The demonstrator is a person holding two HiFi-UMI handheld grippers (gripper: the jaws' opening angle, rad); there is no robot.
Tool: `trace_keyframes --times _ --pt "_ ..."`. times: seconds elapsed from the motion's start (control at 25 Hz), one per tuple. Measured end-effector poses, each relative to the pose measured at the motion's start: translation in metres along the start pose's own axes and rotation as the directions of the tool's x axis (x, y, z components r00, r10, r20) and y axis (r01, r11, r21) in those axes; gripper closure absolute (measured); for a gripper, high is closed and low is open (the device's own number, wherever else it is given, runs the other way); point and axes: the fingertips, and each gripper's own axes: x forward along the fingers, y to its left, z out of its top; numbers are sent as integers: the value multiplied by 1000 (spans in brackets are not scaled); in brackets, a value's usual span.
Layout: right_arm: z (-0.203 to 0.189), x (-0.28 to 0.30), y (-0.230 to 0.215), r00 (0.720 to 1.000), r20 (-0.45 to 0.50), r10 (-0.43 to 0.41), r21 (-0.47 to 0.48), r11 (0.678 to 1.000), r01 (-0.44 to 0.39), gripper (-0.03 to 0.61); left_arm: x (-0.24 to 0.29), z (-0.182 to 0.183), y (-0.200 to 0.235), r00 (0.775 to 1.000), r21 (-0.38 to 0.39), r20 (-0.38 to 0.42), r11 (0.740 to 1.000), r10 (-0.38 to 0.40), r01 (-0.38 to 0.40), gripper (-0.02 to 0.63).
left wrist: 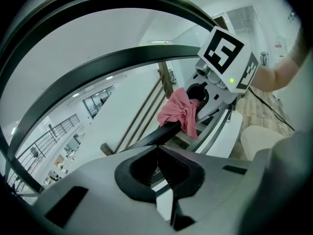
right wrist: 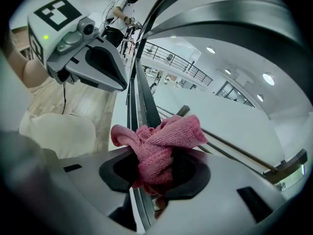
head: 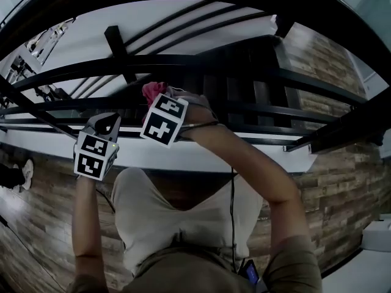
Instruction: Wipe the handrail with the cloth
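Cloth [right wrist: 159, 143]: pink, bunched up, clamped in the R gripper [right wrist: 155, 173], jaws abt half apart w/ the wad filling the gap btwn them. It sits on the dark handrail [right wrist: 140, 94], which runs straight under the jaws and away from the camera. From the L gripper view the cloth [left wrist: 180, 112] drapes over the rail [left wrist: 146, 140], hanging down its near side, w/ the R gripper [left wrist: 215, 89] right behind it. L gripper [left wrist: 157, 151] has jaws closed tight, nothing in them; its tip sits just short of the rail, near the cloth but not touching it. Head view: both grippers side by side at the railing, L gripper [head: 109, 122] lower and to the left, R gripper [head: 160, 97] tipped down onto the cloth [head: 153, 91]. Wood-plank floor [head: 342, 182] below.
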Motion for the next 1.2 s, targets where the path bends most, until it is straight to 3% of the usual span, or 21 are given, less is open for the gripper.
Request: trace_keyframes --times 0.4,1.0,1.2 --pt "-56 -29 -14 999 -17 -33 53 998 34 430 25 38 -55 995 80 35 992 -97 94 595" --pt "-111 -66 -29 1000 -1 27 155 988 -27 430 28 66 -95 986 122 70 982 -153 144 595" --pt "-144 -81 -34 1000 -11 -3 118 993 4 430 36 83 -126 975 156 83 969 -205 190 595"
